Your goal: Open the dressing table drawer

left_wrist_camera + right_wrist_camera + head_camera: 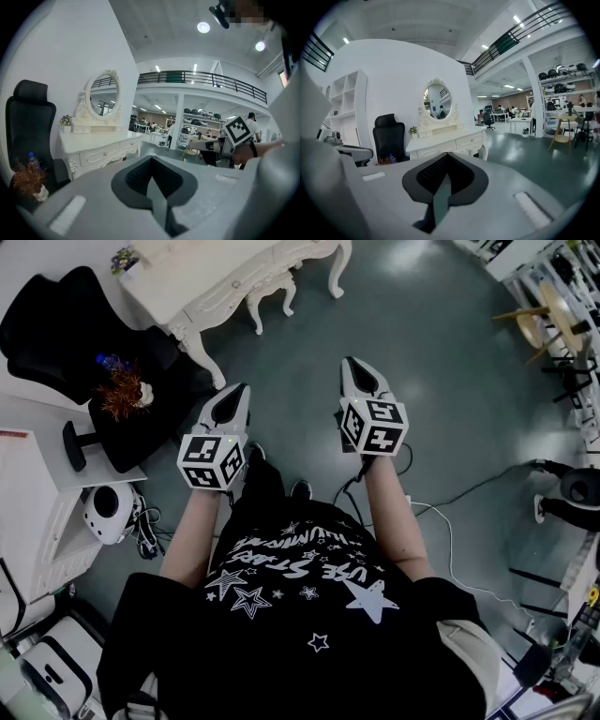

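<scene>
The white carved dressing table (202,282) stands at the top of the head view, some way ahead of both grippers and to their left. Its drawers (100,155) are shut, with small knobs on the fronts, below an oval mirror (103,97). My left gripper (234,395) and right gripper (356,367) are held side by side above the floor, both shut with nothing in them. The right gripper view also has the dressing table (446,143) and its mirror (437,101) straight ahead. Neither gripper touches the table.
A black office chair (52,320) stands left of the dressing table, with a dried plant (122,390) and a bottle beside it. A white stool (272,285) is tucked under the table. White cabinets (37,484) line the left; cables (450,512) cross the floor at right.
</scene>
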Motion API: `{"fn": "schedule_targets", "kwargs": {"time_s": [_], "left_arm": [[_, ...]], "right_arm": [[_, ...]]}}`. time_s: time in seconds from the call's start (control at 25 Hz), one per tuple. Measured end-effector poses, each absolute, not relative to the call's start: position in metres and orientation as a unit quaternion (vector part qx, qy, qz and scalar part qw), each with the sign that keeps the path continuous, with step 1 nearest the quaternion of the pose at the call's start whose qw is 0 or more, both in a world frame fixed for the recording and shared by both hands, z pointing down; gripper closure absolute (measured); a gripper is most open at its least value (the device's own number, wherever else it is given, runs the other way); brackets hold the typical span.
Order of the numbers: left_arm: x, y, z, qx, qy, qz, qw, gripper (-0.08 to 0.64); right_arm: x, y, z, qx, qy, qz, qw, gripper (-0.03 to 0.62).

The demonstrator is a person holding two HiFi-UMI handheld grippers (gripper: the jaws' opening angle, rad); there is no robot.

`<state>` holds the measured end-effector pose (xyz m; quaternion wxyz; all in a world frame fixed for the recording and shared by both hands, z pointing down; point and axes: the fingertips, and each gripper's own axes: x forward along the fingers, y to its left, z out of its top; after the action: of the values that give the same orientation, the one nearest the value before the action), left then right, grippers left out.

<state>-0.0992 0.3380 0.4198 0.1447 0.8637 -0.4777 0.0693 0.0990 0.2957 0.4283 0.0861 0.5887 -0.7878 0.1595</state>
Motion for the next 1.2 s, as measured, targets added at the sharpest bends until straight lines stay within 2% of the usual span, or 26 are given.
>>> {"fn": "schedule_targets", "kwargs": {"time_s": [0.44, 0.92, 1.0, 1.08, 1.2], "left_arm": [[-0.108, 0.355, 0.425, 0.846, -0.501, 0.079, 0.165, 0.56], [-0.109, 0.355, 0.427, 0.842, -0.506, 0.075, 0.172, 0.56], [-0.111, 0.348, 0.427, 0.842, -0.506, 0.074, 0.174, 0.56], [-0.112, 0.337, 0.428, 0.843, -0.505, 0.07, 0.174, 0.56], [-0.114, 0.311, 0.433, 0.845, -0.501, 0.068, 0.176, 0.56]], "right_arm": [[0.1, 0.313, 0.42, 0.589, -0.79, 0.151, 0.083, 0.568], [0.103, 0.311, 0.421, 0.592, -0.787, 0.167, 0.041, 0.565], [0.099, 0.304, 0.422, 0.584, -0.792, 0.17, 0.042, 0.535], [0.094, 0.292, 0.425, 0.578, -0.795, 0.175, 0.046, 0.437], [0.086, 0.268, 0.433, 0.573, -0.798, 0.181, 0.055, 0.362]]}}
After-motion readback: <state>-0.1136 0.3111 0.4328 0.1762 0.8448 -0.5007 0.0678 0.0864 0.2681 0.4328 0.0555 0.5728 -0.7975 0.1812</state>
